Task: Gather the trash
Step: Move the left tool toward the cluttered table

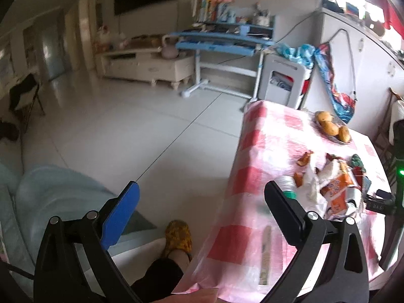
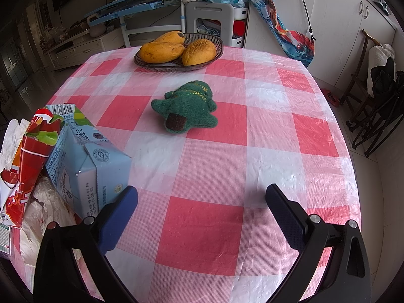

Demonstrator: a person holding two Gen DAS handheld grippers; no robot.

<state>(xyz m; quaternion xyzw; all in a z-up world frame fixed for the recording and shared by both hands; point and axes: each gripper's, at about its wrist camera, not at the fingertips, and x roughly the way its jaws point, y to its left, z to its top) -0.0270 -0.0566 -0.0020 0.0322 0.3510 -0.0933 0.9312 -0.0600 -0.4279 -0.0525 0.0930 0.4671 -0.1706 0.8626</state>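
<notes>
Left wrist view first: the left claw [image 1: 202,197] is spread wide with nothing in it, hanging off the desk's left edge over the pale tiled floor [image 1: 126,126]. The round desk in its pink-and-white checked plastic cover [image 1: 252,176] sits to the right. The trash is heaped near its near edge: crumpled white paper [image 1: 313,184], an orange-and-white printed wrapper [image 1: 337,185] and a clear plastic bottle with a green cap [image 1: 287,185].

Right wrist view: the right claw [image 2: 201,197] is also wide apart and empty, low over the desk's near side. A light blue drink carton [image 2: 96,161] lies just beside its left finger, against a red-and-green snack bag [image 2: 35,136]. Mid-desk sits a green knitted toy [image 2: 186,108]; at the far edge, a dark wicker bowl [image 2: 217,48] of yellow mangoes [image 2: 161,51].

Looks like the reach-in stage, nothing picked yet. Next I'd swing left and close on the carton.
</notes>
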